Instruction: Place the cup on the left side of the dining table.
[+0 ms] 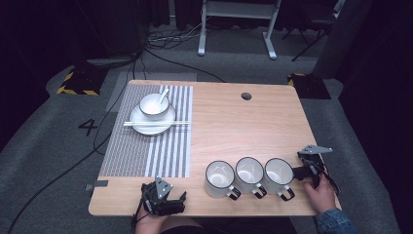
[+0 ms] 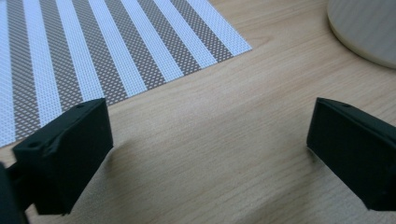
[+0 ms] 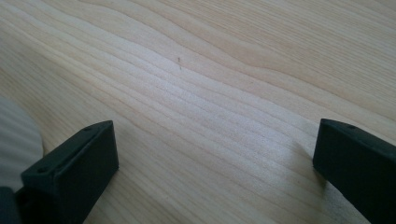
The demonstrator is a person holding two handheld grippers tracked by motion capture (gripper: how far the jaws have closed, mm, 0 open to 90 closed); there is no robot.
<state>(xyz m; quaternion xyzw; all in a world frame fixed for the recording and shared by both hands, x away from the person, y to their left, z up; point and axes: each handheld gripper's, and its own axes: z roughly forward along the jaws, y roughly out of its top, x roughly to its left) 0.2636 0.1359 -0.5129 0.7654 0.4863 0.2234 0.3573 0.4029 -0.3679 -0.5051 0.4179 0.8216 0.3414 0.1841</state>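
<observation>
Lots of bare table (image 1: 234,122) in the middle and far right, easy to pass through. Near edge is blocked by three mugs (image 1: 249,176) in a tight row, and the placemat (image 1: 160,151) with its plate (image 1: 152,119) fills the left.

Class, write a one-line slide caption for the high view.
Three white mugs lined up between open left gripper and right gripper, place setting on striped mat.

Bright table, dark surround, soft shadows
</observation>
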